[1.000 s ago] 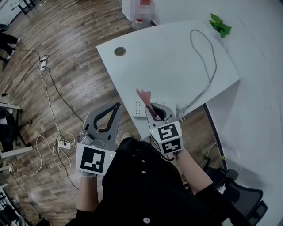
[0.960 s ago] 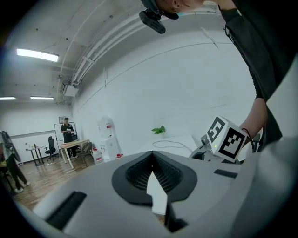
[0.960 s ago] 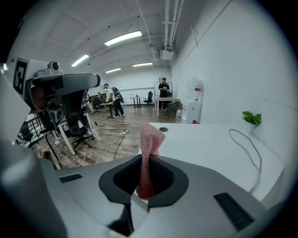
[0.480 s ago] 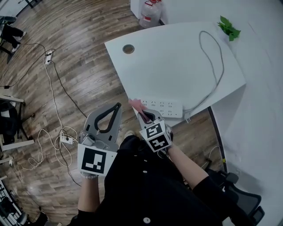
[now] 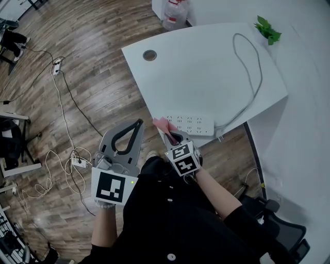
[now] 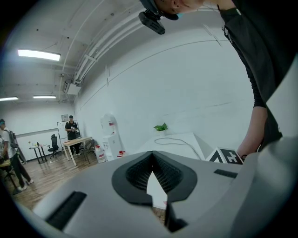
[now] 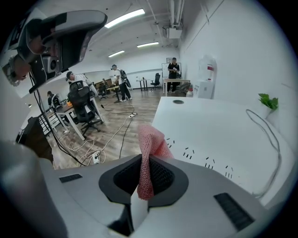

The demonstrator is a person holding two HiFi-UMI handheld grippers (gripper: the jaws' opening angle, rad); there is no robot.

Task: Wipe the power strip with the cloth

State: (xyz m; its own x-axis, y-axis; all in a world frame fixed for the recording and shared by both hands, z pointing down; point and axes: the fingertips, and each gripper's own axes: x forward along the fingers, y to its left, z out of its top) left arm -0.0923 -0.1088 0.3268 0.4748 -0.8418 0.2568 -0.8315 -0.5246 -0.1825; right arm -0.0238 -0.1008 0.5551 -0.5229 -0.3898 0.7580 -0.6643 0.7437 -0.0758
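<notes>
A white power strip (image 5: 190,125) lies along the near edge of the white table (image 5: 206,77). Its grey cable (image 5: 256,67) loops off to the far right. My right gripper (image 5: 168,132) is shut on a pink knitted cloth (image 5: 162,124), which stands up from the jaws at the strip's left end. In the right gripper view the cloth (image 7: 150,151) rises from the shut gripper (image 7: 141,160), with the strip's sockets (image 7: 198,158) just beyond. My left gripper (image 5: 137,124) is shut and empty, held over the floor left of the table. In its own view the left gripper (image 6: 151,155) has its jaw tips together.
A small green plant (image 5: 268,30) sits at the table's far right corner, a round cable hole (image 5: 150,55) at its far left. A water bottle (image 5: 175,13) stands behind the table. Cables and a floor power strip (image 5: 78,163) lie on the wooden floor. People (image 7: 173,69) stand far back.
My right gripper has drawn back from over the strip's middle to its left end, taking the pink cloth along. The left gripper has stayed where it was.
</notes>
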